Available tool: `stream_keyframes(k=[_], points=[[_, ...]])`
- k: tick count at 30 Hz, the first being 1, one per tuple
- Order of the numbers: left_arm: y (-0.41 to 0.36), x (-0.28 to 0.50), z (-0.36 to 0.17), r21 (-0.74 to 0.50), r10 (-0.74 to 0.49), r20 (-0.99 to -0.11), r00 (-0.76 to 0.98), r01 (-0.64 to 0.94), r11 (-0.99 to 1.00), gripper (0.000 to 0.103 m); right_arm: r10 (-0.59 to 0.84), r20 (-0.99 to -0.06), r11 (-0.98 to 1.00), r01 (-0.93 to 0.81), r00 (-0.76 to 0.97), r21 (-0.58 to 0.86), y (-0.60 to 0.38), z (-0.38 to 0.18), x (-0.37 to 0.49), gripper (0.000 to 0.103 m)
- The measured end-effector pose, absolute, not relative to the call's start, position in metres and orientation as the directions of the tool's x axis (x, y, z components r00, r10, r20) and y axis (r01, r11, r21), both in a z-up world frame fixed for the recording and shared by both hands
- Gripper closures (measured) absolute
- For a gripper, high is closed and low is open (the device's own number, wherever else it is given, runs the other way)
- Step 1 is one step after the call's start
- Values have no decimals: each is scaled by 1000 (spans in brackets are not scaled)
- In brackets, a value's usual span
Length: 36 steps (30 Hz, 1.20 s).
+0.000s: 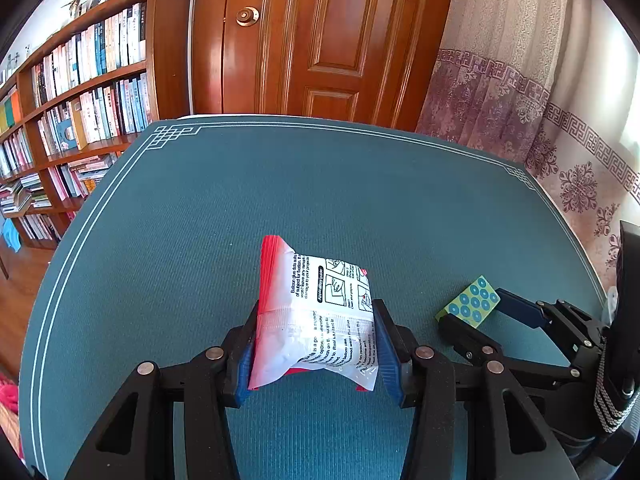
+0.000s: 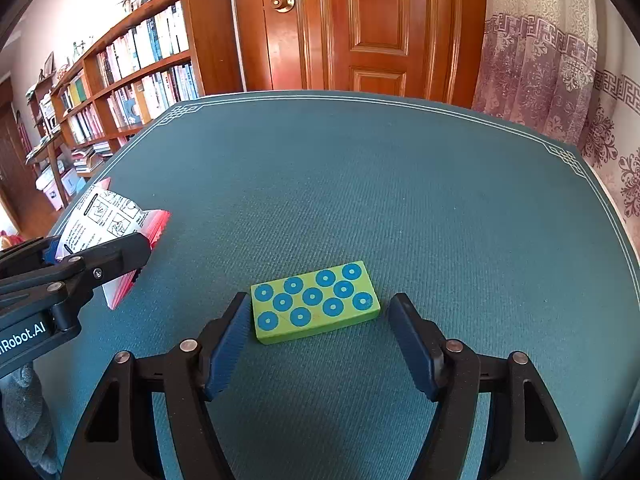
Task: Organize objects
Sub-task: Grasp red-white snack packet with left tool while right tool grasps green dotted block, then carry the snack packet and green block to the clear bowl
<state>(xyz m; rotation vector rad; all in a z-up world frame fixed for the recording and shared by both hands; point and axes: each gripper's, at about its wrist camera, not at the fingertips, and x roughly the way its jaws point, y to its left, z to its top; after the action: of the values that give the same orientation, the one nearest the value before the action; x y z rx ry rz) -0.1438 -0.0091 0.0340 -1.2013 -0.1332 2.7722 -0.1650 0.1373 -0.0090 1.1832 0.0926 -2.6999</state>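
Note:
My left gripper [image 1: 316, 312] is shut on a white and red plastic packet [image 1: 316, 312] with black print, held just above the green table mat [image 1: 240, 208]. The same packet [image 2: 108, 216] shows at the left of the right wrist view, clamped by the left gripper [image 2: 100, 256]. A green block with blue dots [image 2: 316, 300] lies flat on the mat between the blue pads of my right gripper [image 2: 318, 308]. The pads stand on either side of the block with a small gap at each end. In the left wrist view the block [image 1: 472, 300] sits at the right gripper's [image 1: 476, 308] tips.
The mat's edge [image 2: 360, 98] runs along the far side of the table. Behind it stand a wooden door [image 2: 372, 24], a bookshelf [image 2: 132, 76] full of books at the left, and a patterned curtain [image 2: 560, 60] at the right.

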Motion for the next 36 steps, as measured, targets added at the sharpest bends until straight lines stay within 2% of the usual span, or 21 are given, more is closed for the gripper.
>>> stream_keyframes(k=[16,36], points=[[3,-137,37,-125,169,-715,-679,-114,-986,51,-137,-736,-986,164,-663,35,157,-9,-124,39],[54,-111,51,-86,243,-689,-683,-256,-963,51,-112,-712,-993,58,-693,100,206,9,-34,39]])
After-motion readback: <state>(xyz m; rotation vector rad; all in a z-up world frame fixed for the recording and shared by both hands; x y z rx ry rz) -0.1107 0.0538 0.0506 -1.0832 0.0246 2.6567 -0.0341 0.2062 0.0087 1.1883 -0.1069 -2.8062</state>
